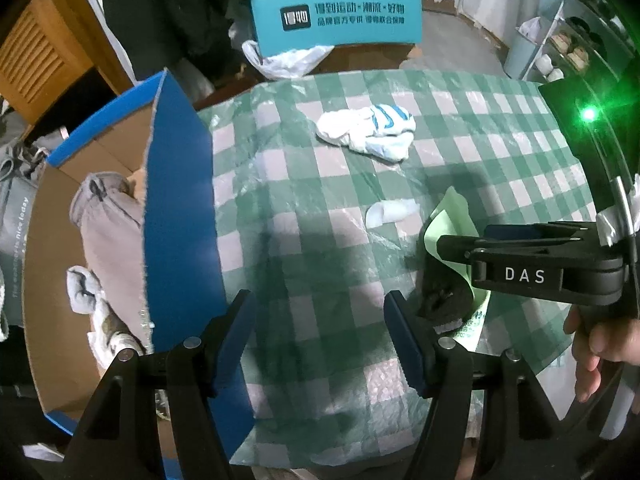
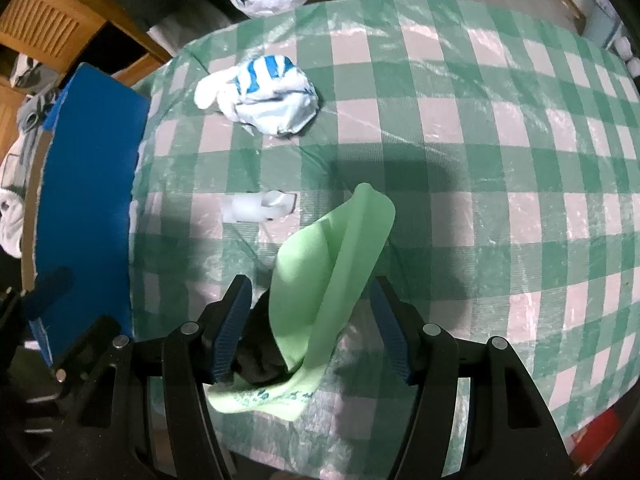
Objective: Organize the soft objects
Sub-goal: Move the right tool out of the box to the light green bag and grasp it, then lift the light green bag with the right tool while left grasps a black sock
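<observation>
Right gripper (image 2: 310,328) is wide open, straddling the green cloth (image 2: 332,256) and dark sock (image 2: 260,356) on the table (image 2: 480,160); looks like pre-grasp. Next: close, carry to the box (image 1: 52,280). Left gripper (image 1: 320,336) is open and empty. Striped socks (image 2: 260,92) wait further back.

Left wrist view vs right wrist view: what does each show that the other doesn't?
Only the left wrist view shows inside the cardboard box, where grey-brown clothes lie, plus the teal chair back, the shoe rack, and the right gripper seen from the side.

Only the right wrist view shows the green cloth in full, between the right gripper's open fingers, with a dark cloth beside it.

Both show the checked tablecloth, the blue-striped white bundle, the small white piece and the box's blue flap.
</observation>
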Action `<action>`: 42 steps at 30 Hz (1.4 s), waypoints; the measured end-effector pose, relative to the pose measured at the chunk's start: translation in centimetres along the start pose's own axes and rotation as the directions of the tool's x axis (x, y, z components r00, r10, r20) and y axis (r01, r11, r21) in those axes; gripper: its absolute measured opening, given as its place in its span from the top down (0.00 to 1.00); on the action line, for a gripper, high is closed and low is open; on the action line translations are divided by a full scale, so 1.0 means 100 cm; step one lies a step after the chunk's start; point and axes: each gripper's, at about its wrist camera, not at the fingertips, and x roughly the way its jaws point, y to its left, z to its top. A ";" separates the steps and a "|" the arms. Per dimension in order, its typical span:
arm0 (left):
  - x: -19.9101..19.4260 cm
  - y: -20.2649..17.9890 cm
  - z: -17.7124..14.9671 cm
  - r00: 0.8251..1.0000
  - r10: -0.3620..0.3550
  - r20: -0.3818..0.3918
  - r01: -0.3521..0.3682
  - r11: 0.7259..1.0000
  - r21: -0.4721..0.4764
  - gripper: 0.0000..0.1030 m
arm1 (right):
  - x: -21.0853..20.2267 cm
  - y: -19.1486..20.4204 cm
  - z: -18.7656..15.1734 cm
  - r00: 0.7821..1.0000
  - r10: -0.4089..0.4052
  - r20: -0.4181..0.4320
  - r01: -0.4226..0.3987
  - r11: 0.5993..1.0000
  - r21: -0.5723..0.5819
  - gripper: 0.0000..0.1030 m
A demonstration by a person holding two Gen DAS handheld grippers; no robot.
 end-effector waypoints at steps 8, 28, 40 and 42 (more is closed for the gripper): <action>0.020 0.000 0.003 0.998 -0.036 -0.048 0.034 0.999 -0.037 0.34 | 0.015 -0.004 0.002 1.000 -0.013 -0.011 0.013 1.000 0.005 0.41; 0.019 -0.029 0.006 0.997 -0.047 -0.057 0.049 0.999 0.023 0.30 | -0.015 -0.038 -0.016 0.991 -0.130 0.024 0.130 0.992 -0.007 0.89; 0.029 -0.043 0.012 0.991 -0.093 -0.092 0.091 0.995 -0.030 0.23 | -0.037 -0.091 -0.022 0.987 -0.153 0.055 0.149 0.986 0.072 0.89; 0.034 -0.043 0.014 0.986 -0.126 -0.106 0.120 0.991 -0.065 0.23 | -0.039 -0.095 -0.023 0.992 -0.115 0.058 0.109 0.990 0.091 0.82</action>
